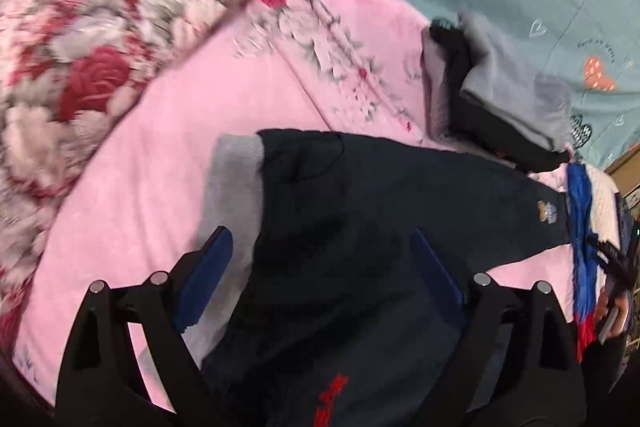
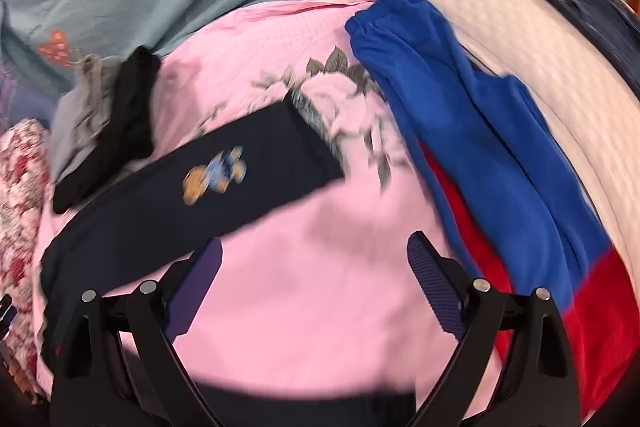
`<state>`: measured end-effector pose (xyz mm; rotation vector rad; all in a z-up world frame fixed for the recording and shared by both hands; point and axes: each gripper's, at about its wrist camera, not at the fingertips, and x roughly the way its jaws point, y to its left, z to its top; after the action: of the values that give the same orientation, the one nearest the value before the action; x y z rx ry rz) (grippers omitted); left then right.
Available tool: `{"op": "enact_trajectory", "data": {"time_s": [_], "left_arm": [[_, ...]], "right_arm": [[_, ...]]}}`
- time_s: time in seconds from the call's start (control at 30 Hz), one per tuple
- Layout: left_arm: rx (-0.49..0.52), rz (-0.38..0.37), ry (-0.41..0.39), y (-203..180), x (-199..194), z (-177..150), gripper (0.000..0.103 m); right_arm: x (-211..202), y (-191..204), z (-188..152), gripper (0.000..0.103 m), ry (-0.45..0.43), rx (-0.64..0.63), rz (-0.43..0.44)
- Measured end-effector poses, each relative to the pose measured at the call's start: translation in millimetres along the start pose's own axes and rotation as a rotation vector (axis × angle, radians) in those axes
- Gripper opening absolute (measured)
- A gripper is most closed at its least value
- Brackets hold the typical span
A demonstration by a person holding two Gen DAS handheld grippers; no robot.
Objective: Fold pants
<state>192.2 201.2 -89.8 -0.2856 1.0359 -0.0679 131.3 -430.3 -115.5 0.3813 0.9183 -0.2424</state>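
Pants [image 1: 360, 227] released, seemingly — both claws wide, empty.

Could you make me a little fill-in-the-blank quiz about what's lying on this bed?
1. The navy pants lie on a ____ blanket.
2. The patch on the navy pants shows a small ____.
3. Beside the blue pants lies a ____ garment.
4. Both the left gripper and the right gripper stand ____, holding nothing.

Missing words: pink; bear; red; open

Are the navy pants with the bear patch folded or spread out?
Spread out: the navy pants lie long and flat across the pink blanket.
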Motion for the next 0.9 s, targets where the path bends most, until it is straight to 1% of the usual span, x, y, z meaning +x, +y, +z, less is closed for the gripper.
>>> {"op": "enact_trajectory", "data": {"time_s": [0.03, 0.07, 0.13, 0.17, 0.2, 0.23, 0.27, 0.3, 0.33, 0.37, 0.43, 0.5, 0.6, 0.7, 0.8, 0.87, 0.9], "left_arm": [[0.008, 0.012, 0.016, -1, 12, 3, 0.080], [0.013, 0.016, 0.037, -2, 23, 4, 0.076], [0.010, 0.010, 0.093, -1, 44, 4, 0.050], [0.008, 0.024, 0.119, -1, 56, 5, 0.044], [0.008, 0.038, 0.135, 2, 62, 4, 0.031], [0.006, 0.056, 0.147, 3, 68, 3, 0.024], [0.002, 0.072, 0.141, 3, 71, 5, 0.024], [0.000, 0.080, 0.139, 3, 72, 7, 0.023], [-0.001, 0.084, 0.140, 3, 73, 8, 0.021], [0.001, 0.093, 0.140, 1, 73, 10, 0.019], [0.002, 0.099, 0.137, -1, 73, 10, 0.011], [0.011, 0.080, 0.137, -2, 68, 7, 0.005], [0.021, 0.069, 0.127, -2, 63, 5, 0.005], [0.017, 0.060, 0.138, 0, 69, 5, 0.005], [0.021, 0.065, 0.136, 1, 77, 9, 0.005], [0.034, 0.074, 0.146, -2, 79, 11, 0.006], [0.035, 0.073, 0.149, -2, 78, 12, 0.006]], "right_arm": [[20, -1, 12, 0.094, 0.031, -0.004, -0.008], [38, -2, 22, 0.094, 0.058, -0.005, -0.016], [65, -5, 35, 0.093, 0.103, -0.004, -0.031], [73, -5, 37, 0.088, 0.118, -0.004, -0.029], [80, -4, 37, 0.082, 0.131, -0.005, -0.021], [86, -5, 37, 0.065, 0.152, -0.003, 0.005], [87, -4, 35, 0.051, 0.148, -0.010, -0.009], [85, -1, 34, 0.041, 0.131, -0.033, -0.019], [85, 1, 33, 0.019, 0.139, -0.041, 0.014], [85, 0, 33, 0.011, 0.141, -0.031, 0.035], [78, -4, 31, 0.011, 0.118, -0.005, 0.019], [65, -10, 30, 0.011, 0.104, 0.023, 0.017], [38, -19, 20, 0.010, 0.109, 0.056, 0.009], [27, -21, 11, 0.010, 0.131, 0.061, -0.011], [41, -24, 1, 0.011, 0.157, 0.059, -0.049], [65, -20, -5, 0.015, 0.199, 0.057, -0.078], [67, -17, -6, 0.019, 0.187, 0.047, -0.088]]}}
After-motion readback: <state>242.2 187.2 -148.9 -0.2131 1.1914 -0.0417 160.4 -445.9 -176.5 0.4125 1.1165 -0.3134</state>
